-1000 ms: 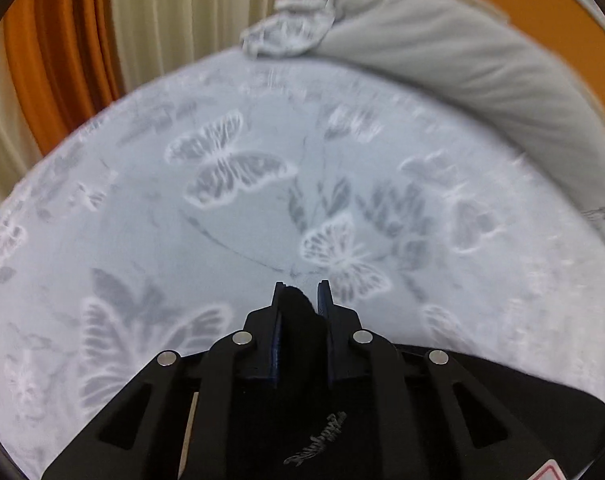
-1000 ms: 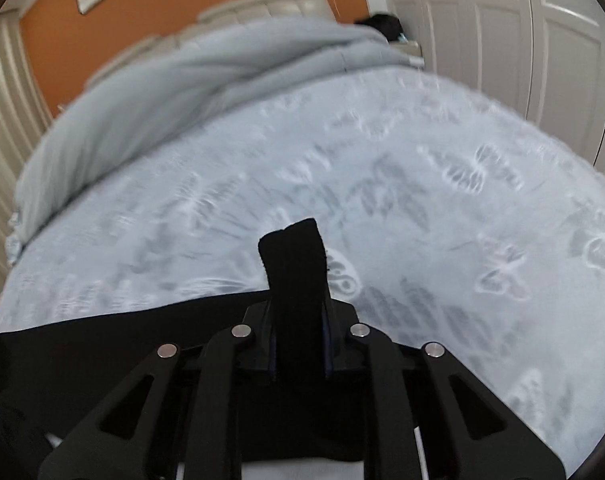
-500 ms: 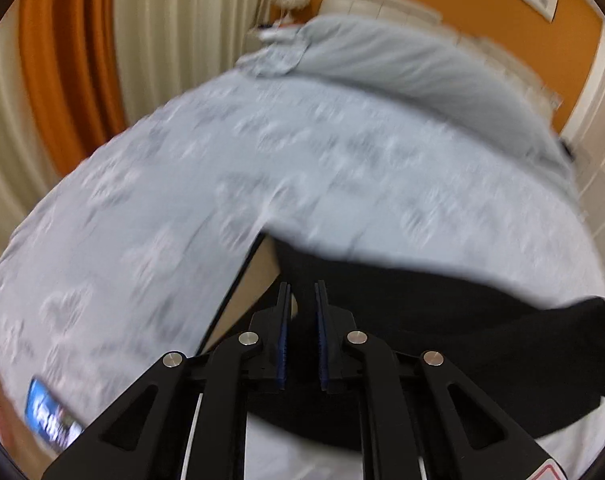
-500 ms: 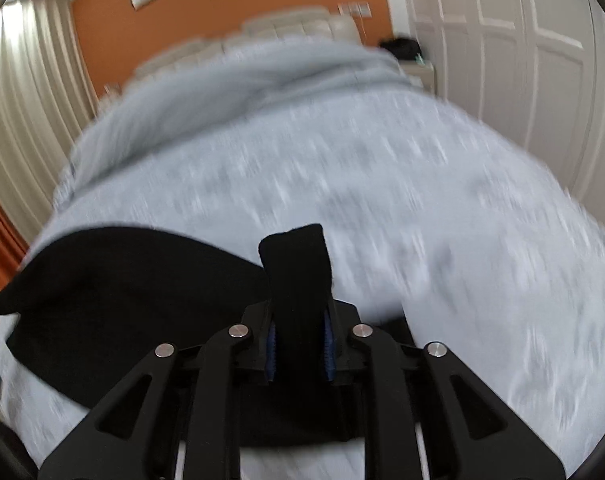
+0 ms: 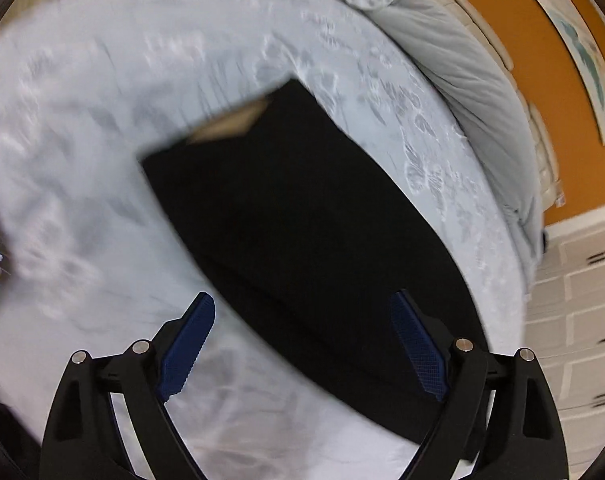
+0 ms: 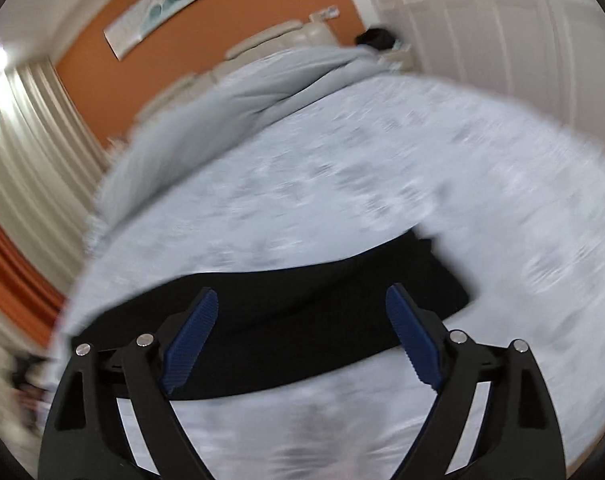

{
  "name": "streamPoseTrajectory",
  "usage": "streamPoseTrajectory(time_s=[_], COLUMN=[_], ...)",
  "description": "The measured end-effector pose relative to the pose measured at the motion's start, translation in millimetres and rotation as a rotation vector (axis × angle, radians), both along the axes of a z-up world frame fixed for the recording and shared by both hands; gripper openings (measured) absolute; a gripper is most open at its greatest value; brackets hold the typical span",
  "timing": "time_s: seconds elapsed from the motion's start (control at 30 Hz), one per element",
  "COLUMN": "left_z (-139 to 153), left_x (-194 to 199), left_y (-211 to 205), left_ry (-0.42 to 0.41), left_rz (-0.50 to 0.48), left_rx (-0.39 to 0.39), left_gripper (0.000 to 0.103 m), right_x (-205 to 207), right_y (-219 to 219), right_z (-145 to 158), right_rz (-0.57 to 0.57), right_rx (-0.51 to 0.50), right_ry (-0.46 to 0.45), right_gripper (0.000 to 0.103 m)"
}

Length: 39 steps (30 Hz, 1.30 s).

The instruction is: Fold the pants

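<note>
It was a home bedroom. A bed (image 5: 102, 92) with a butterfly-print cover filled it, with a rolled duvet (image 6: 238, 108), curtains (image 6: 26, 140) and white wardrobe doors (image 6: 502, 20).

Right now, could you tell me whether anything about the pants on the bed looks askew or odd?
One thing: at the far end of the black pants, a tan patch shows, as if an edge is turned back; blur hides what it is. They lie flat on the bedspread.

A bed (image 5: 102, 128) covered in a pale sheet printed with butterflies. Black pants (image 5: 302, 232) lie flat across it. A grey duvet (image 5: 462, 80) is bunched at the head.
</note>
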<state>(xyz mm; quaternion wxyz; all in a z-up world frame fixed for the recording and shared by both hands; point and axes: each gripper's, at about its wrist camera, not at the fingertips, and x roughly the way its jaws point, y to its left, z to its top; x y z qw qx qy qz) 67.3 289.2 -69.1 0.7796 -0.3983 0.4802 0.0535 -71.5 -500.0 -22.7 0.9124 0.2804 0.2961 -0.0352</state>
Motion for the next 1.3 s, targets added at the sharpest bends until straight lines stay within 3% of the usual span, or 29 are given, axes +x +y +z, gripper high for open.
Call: streamPoseTrajectory(time_s=[0.07, 0.1, 0.13, 0.2, 0.3, 0.33, 0.4, 0.47, 0.5, 0.53, 0.57, 0.6, 0.63, 0.73, 0.8, 0.9, 0.93, 1.0, 1.07, 1.1, 1.17, 1.2, 1.27, 1.3], left_z=[-14, -20, -26, -37, -37, -36, -38, -38, -36, -34, -29, -25, -20, 15, 34, 22, 13, -10, -21, -21, -16, -14, -14, -15], left_x=[11, 15, 19, 24, 31, 34, 37, 41, 43, 43, 45, 46, 45, 40, 33, 28, 27, 26, 22, 19, 17, 17, 17, 17], left_y=[-6, -7, -8, -8, -10, -11, -10, -10, -9, -10, -12, -13, -11, -9, -4, 14, 18, 22, 14, 10, 7, 6, 9, 9], left_ry=[-0.002, -0.003, 0.0, 0.025, 0.024, 0.024, 0.02, 0.013, 0.004, -0.009, -0.025, -0.039, -0.059, -0.179, -0.228, -0.155, -0.124, -0.039, 0.02, 0.024, 0.011, 0.005, 0.012, 0.021], left_rz=[-0.007, -0.015, -0.019, -0.004, -0.028, -0.038, -0.046, -0.061, -0.069, -0.079, -0.091, -0.098, -0.103, -0.123, -0.122, -0.094, -0.094, -0.113, -0.14, -0.153, -0.158, -0.155, -0.147, -0.142], left_rx=[-0.049, -0.077, -0.109, -0.145, -0.105, -0.093, -0.096, -0.097, -0.091, -0.083, -0.059, -0.04, -0.026, -0.014, 0.023, 0.055, 0.034, -0.013, 0.033, 0.059, 0.08, 0.078, 0.076, 0.077], left_gripper=[0.082, 0.069, 0.065, 0.04, 0.017, 0.016, 0.004, 0.003, 0.003, 0.003, 0.003, 0.002, 0.002, 0.002, 0.002, 0.003, 0.003, 0.003, 0.003, 0.003, 0.003, 0.003, 0.003, 0.003], right_x=[10, 18, 28, 49, 76, 86, 101, 113, 119, 122, 125, 127, 124, 95, 75, 69, 71, 73, 77, 76, 72, 69, 63, 63], right_y=[5, 8, 11, 20, 24, 22, 16, 11, 9, 9, 11, 14, 18, 39, 56, 46, 34, 28, 36, 38, 34, 30, 14, 9], right_z=[-13, -20, -29, -43, -58, -65, -78, -91, -99, -102, -103, -98, -83, -4, 29, 2, -33, -72, -97, -97, -89, -82, -70, -68], right_rz=[0.02, 0.029, 0.033, 0.041, 0.034, 0.013, -0.063, -0.082, -0.082, -0.077, -0.071, -0.066, -0.065, 0.02, 0.06, 0.057, 0.042, 0.051, 0.106, 0.104, 0.1, 0.091, 0.01, -0.031], right_rx=[0.136, 0.191, 0.223, 0.215, 0.222, 0.221, 0.194, 0.209, 0.224, 0.228, 0.217, 0.195, 0.166, 0.099, -0.025, -0.041, 0.005, 0.032, -0.015, -0.023, 0.026, 0.064, 0.123, 0.123], right_ry=[-0.006, 0.001, 0.014, 0.05, 0.098, 0.119, 0.159, 0.193, 0.213, 0.217, 0.218, 0.2, 0.147, -0.124, -0.187, -0.076, 0.047, 0.2, 0.327, 0.346, 0.304, 0.27, 0.197, 0.173], right_gripper=[0.084, 0.084, 0.082, 0.081, 0.078, 0.078, 0.078, 0.062, 0.047, 0.024, 0.008, 0.004, 0.004, 0.003, 0.003, 0.003, 0.004, 0.004, 0.007, 0.009, 0.012, 0.019, 0.091, 0.096])
